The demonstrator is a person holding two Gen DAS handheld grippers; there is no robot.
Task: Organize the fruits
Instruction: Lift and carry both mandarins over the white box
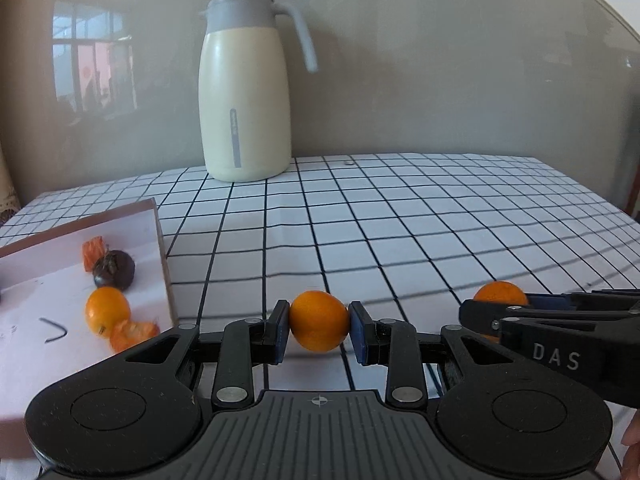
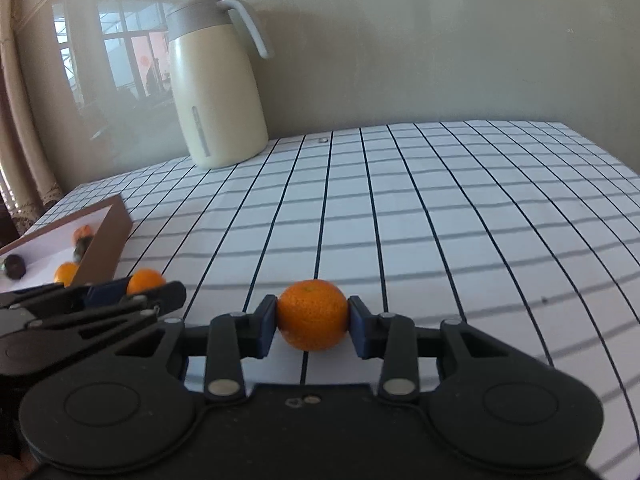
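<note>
You've got one fruit in each hand right now. Your left gripper point(image 1: 319, 327) has its blue-padded fingers point(image 1: 281, 332) clamped on a smooth round orange citrus fruit point(image 1: 319, 320), held just above the white tabletop with the black grid pattern point(image 1: 400, 220). Your right gripper point(image 2: 313, 322) is pinched on a second round orange mandarin with dimpled skin point(image 2: 313, 314), pads pressing both sides of it. The two grippers sit side by side, close together; from the left wrist camera the right one pokes in at the right edge with its fruit showing behind the fingers. Off to the left sits a shallow brown cardboard tray with a white inside point(image 1: 162, 240), and it already has stuff in it: another orange citrus point(image 1: 107, 309), a dark brown round fruit point(image 1: 115, 269), plus some orange bits that look like peel point(image 1: 132, 334). At the back of the tabletop, against the wall, stands a cream thermos jug with a grey lid and handle point(image 1: 244, 92).
</note>
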